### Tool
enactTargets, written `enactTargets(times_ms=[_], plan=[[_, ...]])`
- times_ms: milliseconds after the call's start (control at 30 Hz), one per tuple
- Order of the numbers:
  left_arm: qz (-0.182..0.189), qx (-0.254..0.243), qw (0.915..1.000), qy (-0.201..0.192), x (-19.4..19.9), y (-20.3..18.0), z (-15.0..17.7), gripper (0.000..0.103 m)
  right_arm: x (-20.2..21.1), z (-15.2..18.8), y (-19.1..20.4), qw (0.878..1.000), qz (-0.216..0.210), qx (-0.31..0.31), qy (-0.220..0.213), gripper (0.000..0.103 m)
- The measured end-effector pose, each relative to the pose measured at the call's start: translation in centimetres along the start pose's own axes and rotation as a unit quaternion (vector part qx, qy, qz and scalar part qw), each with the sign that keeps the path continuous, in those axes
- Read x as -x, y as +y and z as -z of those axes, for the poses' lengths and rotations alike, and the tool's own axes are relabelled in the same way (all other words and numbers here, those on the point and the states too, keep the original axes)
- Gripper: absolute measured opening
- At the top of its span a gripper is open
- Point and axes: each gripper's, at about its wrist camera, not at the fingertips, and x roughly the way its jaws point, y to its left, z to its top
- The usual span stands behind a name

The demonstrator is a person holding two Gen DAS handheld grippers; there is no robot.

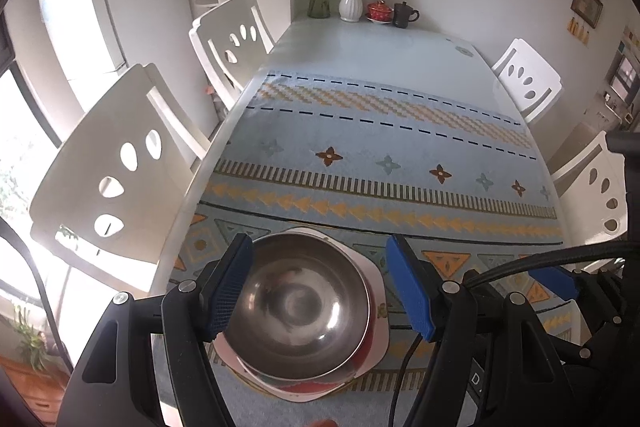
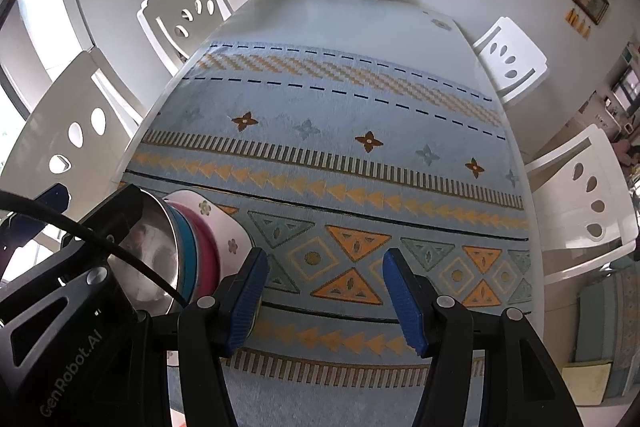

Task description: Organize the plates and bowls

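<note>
Stack built at the near left of the table, both claws empty

Your left claw (image 1: pixel 320 287) hangs over the steel bowl (image 1: pixel 298 311), fingers apart astride its rim, clamping nothing; the bowl sits nested on the plate (image 1: pixel 378 323). Your right claw (image 2: pixel 326 301) is apart too, over bare tablecloth (image 2: pixel 360 163); the stack lies to its left, so your left hand is nearer.

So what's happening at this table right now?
A person holds a gripper in each hand over a patterned tablecloth. The left gripper straddles a steel bowl on top of a stack: teal bowl, pink bowl, floral plate. Its fingers stand apart, not gripping. The right gripper, open and empty, is beside the stack.
</note>
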Motion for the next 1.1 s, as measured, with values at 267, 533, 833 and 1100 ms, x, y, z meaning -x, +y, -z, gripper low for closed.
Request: enactTargets(times_ms=[267, 533, 833, 1100], plan=[[-0.026, -0.03, 0.9991, -0.014, 0.0, -0.6, -0.1, 0.067, 0.1, 0.0, -0.5, 1.0, 0.017, -0.011, 0.001, 0.058], [-0.019, -0.039, 0.9991, -0.005, -0.1, -0.8, -0.2, 0.073, -0.2, 0.2, -0.7, 0.999, 0.022, -0.02, 0.015, 0.058], [-0.042, -0.048, 0.9975, -0.032, 0.8, -1.3, -0.5, 0.074, 0.6, -0.1, -0.7, 0.999, 0.025, -0.021, -0.003, 0.058], [-0.064, -0.061, 0.9949, -0.049, 1.5, -2.1, -0.8, 0.077, 0.6, -0.1, -1.0, 1.0, 0.023, -0.022, -0.002, 0.058]])
